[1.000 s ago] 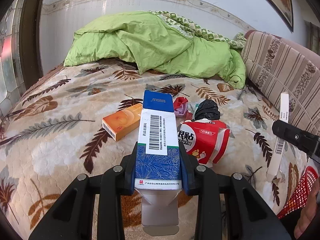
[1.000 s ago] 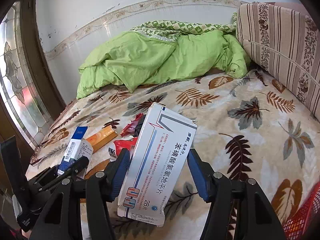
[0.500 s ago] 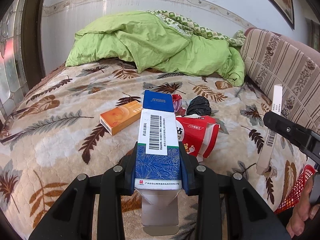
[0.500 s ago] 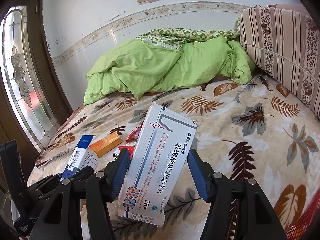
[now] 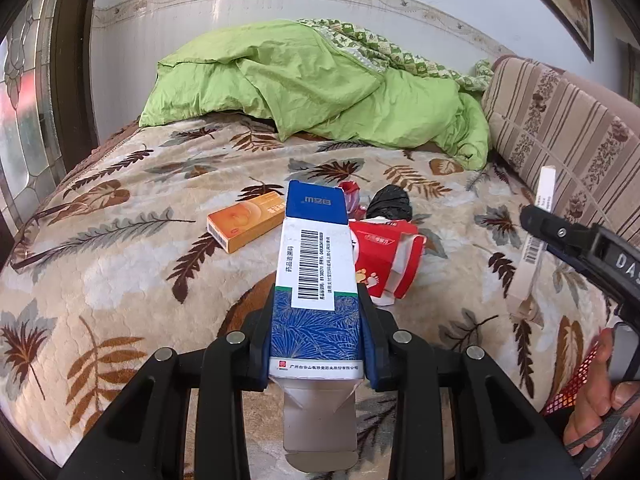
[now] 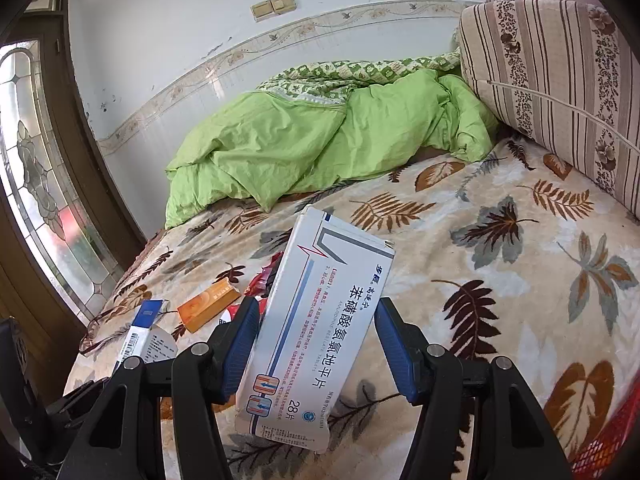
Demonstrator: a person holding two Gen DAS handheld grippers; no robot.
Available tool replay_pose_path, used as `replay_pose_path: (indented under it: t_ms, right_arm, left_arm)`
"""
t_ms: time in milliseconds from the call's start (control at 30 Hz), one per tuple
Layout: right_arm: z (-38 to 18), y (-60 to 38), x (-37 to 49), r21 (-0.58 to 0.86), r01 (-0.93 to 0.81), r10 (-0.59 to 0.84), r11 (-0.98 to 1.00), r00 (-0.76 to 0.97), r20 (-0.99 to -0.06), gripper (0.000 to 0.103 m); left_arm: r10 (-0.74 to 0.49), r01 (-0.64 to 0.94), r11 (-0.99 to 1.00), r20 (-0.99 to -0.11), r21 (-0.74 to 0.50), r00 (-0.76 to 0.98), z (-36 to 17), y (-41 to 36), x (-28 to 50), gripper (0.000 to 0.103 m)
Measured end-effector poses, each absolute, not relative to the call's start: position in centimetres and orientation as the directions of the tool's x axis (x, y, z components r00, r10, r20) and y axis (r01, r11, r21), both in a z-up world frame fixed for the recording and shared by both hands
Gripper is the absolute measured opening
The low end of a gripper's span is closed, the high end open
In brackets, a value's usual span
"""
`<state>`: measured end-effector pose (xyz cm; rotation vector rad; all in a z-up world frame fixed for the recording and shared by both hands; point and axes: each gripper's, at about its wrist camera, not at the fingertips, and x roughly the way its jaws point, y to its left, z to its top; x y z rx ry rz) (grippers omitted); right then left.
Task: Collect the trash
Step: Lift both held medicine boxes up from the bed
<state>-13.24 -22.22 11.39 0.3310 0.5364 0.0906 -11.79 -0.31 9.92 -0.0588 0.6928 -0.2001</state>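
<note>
Bed [image 5: 132, 280], leaf-print blanket, seen from my two tools. Far left, resting on the blanket: orange box [image 5: 246, 220], flat, well apart from my tools. Centre: my left tool [image 5: 316, 332], jaws drawn in tight on a blue box [image 5: 314, 272], barcode label up, its open flap hanging below the pads. Just behind that box on the blanket: red packet [image 5: 386, 264], torn open; black bag [image 5: 390, 202], crumpled, touching the packet's far side; a small red wrapper [image 5: 350, 194] beside the bag. Head of bed: green quilt [image 5: 320, 84], bunched. Right: my right tool [image 6: 316, 344], jaws fairly wide, clamped on a white box [image 6: 320, 328], tilted, printed face up. Far right: striped cushion [image 5: 560, 120]; red mesh basket [image 6: 608, 444] at the lower corner.
</note>
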Motion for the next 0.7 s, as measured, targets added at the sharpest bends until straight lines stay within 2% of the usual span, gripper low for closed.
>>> replay_pose_path:
  t_ms: [200, 700]
  right_arm:
    - [11.0, -22.2, -12.6, 0.368, -0.009, 0.205, 0.930, 0.842, -0.499, 0.064]
    - [10.6, -21.0, -11.7, 0.351, -0.026, 0.219, 0.936, 0.824, -0.523, 0.064]
  left_arm:
    - [-0.215, 0.185, 0.976, -0.610, -0.112, 0.762, 9.7, -0.5, -11.8, 0.032]
    - [-0.281, 0.235, 0.959, -0.600, -0.157, 0.749, 9.4, -1.0, -11.2, 0.032]
